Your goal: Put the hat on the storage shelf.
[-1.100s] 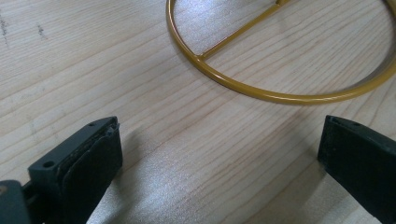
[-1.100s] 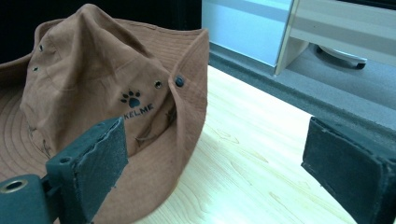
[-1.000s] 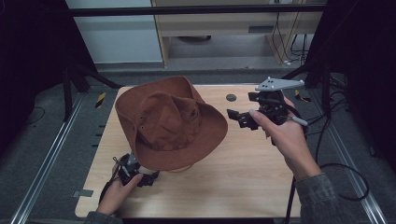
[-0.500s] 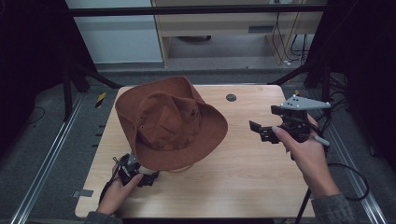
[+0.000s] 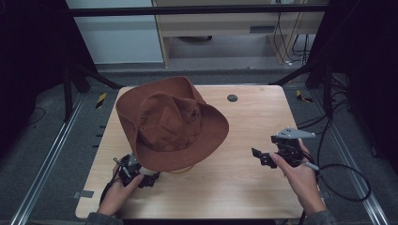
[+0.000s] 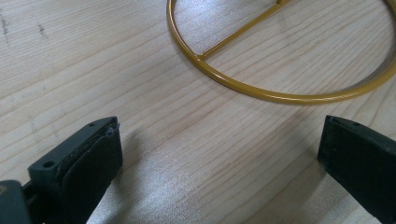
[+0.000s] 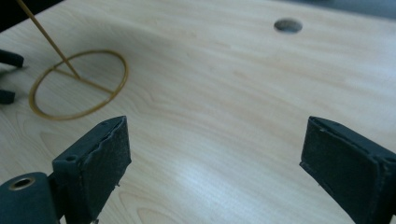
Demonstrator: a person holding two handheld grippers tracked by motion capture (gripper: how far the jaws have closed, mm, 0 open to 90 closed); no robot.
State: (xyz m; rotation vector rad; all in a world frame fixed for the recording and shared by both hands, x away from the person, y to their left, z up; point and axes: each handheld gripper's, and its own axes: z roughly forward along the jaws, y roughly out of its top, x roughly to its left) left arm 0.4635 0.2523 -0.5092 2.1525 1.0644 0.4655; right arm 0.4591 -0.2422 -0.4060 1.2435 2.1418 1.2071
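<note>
Matt brown cloth hat (image 5: 171,123), glossy yellow metal stand ring (image 6: 280,95), pale wood table (image 5: 253,126) (faintly shiny)

Right hand-held gripper (image 5: 261,158) drawn back from the hat (image 5: 171,123), lower, toward table's near right

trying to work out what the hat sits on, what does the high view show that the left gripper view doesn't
High view alone: the brown hat, covering most of its stand, both hands, and the right tongs held open over bare table. Left gripper view alone: the stand's yellow wire ring base lying flat on the wood, with a crossbar, just ahead of the open jaws. Both share the wooden table and the left tongs, low beside the stand.
</note>
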